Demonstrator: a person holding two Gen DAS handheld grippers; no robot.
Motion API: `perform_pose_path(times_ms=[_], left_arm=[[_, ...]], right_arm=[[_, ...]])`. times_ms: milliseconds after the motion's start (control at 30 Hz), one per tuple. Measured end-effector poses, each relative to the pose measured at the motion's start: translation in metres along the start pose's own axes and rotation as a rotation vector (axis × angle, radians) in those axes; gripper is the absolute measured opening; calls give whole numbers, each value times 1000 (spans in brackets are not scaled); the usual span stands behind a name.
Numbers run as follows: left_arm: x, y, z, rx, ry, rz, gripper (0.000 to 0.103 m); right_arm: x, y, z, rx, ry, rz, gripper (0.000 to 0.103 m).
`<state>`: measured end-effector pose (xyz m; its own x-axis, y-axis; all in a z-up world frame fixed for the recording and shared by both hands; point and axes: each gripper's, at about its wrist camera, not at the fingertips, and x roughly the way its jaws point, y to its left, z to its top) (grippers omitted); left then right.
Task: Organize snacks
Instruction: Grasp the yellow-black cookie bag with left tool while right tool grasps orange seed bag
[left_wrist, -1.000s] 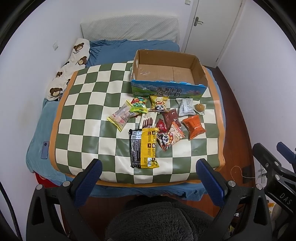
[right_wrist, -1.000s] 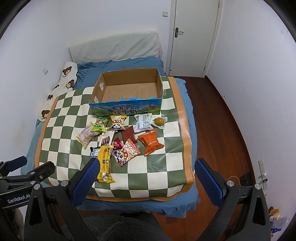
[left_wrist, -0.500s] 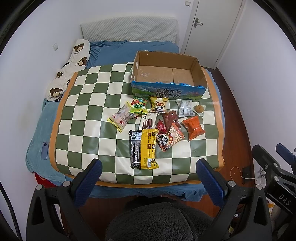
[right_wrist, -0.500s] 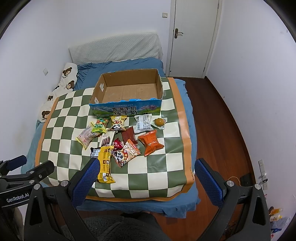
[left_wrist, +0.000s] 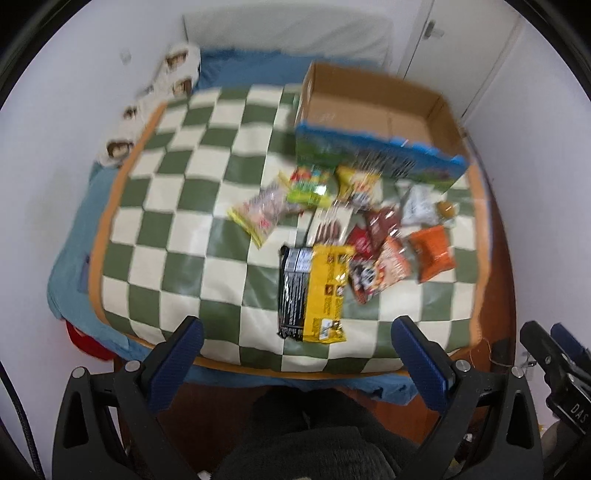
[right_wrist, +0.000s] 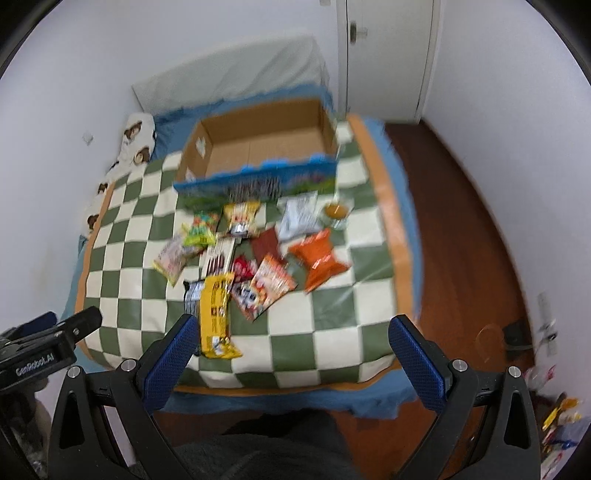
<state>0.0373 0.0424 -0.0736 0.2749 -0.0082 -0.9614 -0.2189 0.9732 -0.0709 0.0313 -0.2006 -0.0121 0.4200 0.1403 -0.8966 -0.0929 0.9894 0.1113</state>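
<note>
Snacks sit in a loose heap on the checkered mat (left_wrist: 177, 206), just in front of the cardboard box (left_wrist: 373, 110), which looks empty. Both views are blurred. The left gripper (left_wrist: 297, 354) and right gripper (right_wrist: 291, 350) are each spread wide, holding nothing, short of the heap. I'd start with the yellow packet (left_wrist: 325, 291), nearest the edge, pinching 1 pack only and lifting clear of its neighbours.

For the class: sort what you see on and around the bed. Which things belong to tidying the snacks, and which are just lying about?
Part of the job:
snack packets
cardboard box
yellow bar packet
orange packet

Just lying about:
bear-print pillow
checkered mat
door
</note>
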Motion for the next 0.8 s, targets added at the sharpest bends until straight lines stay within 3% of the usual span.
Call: perform_pose_path(times_ms=[233, 433, 567, 667, 800], left_arm=[[119, -1, 12, -1, 212, -55, 103], [212, -15, 14, 25, 352, -95, 103], [243, -15, 11, 34, 376, -90, 95], [243, -7, 7, 22, 342, -73, 82], [232, 4, 0, 0, 322, -76, 78]], right_arm=[[117, -7, -3, 112, 169, 73, 103], [200, -13, -2, 227, 261, 128, 103], [248, -16, 1, 362, 321, 187, 103], [279, -14, 2, 437, 365, 213, 102], [319, -6, -2, 560, 445, 242, 96]])
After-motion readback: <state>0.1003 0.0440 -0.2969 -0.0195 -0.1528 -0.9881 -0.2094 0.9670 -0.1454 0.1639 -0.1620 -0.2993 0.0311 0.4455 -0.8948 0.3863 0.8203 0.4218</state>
